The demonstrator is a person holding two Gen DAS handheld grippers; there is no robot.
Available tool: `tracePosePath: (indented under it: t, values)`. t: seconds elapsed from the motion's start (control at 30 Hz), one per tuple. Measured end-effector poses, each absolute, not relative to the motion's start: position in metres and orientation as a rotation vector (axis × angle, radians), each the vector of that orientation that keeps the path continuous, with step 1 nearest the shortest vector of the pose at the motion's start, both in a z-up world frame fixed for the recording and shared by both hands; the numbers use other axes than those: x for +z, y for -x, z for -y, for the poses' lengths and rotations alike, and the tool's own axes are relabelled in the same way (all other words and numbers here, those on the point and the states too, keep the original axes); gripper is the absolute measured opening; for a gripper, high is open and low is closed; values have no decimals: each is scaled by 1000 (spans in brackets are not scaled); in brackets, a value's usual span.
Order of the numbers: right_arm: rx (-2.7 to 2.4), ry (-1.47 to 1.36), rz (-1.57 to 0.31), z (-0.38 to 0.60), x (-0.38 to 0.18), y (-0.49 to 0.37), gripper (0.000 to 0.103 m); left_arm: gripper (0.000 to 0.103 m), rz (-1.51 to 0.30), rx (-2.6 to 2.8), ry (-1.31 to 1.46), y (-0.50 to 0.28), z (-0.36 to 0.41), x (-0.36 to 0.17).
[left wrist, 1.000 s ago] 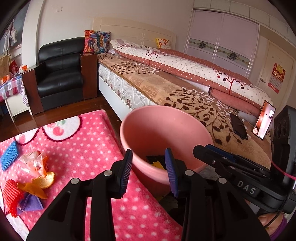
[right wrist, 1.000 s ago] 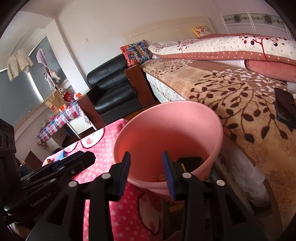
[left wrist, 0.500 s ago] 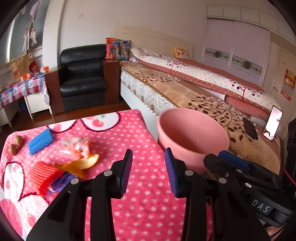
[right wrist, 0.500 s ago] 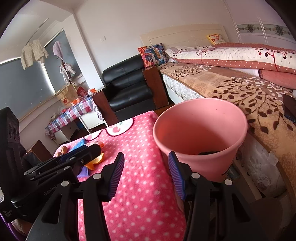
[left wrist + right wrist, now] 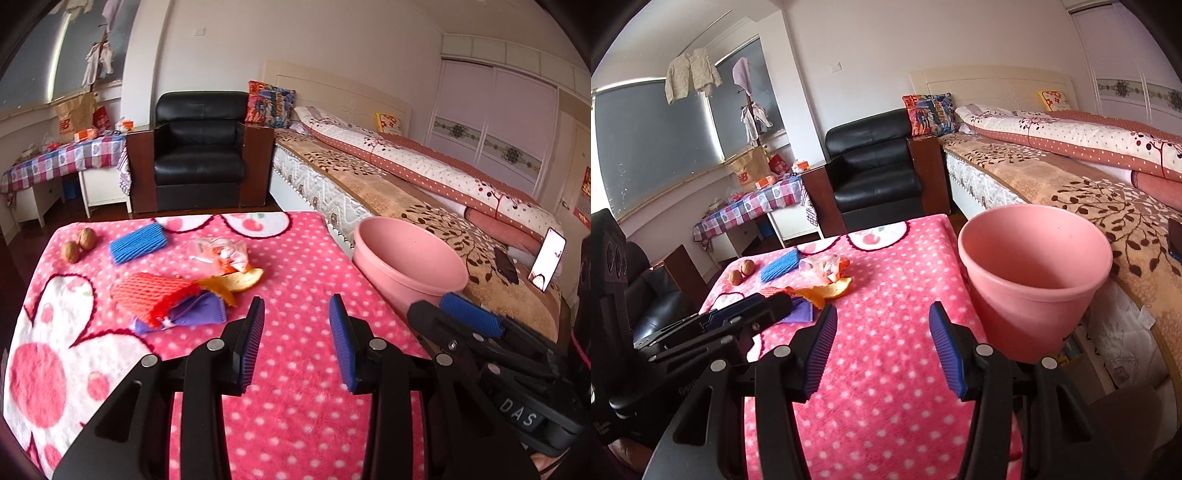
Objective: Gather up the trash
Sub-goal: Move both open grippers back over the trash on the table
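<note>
Both grippers over the near table (image 5: 295, 424), nothing between the jaws: left gripper (image 5: 297, 341) wide, right gripper (image 5: 882, 345) wide and just been opening. Trash pile (image 5: 184, 291) sits far-left on the table; pink bin (image 5: 1034, 284) off its right edge, beside the bed (image 5: 1108, 206).

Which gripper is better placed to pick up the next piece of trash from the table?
Left. The left gripper is open, empty, and closest to the trash pile; the right gripper is nearer the bin.
</note>
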State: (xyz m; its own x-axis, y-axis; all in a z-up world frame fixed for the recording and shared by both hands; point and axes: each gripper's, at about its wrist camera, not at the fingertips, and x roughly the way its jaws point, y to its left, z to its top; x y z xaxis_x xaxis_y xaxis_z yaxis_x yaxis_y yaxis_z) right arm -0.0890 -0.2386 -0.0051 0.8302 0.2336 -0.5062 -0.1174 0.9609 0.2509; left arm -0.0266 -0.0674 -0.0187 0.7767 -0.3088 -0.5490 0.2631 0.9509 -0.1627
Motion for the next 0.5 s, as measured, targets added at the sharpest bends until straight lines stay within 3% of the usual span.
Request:
tracePosePath:
  t: [0.5]
  values:
    - [151,-186,-536,203,12,116,69,37,-560,-225,132,53,21,-9]
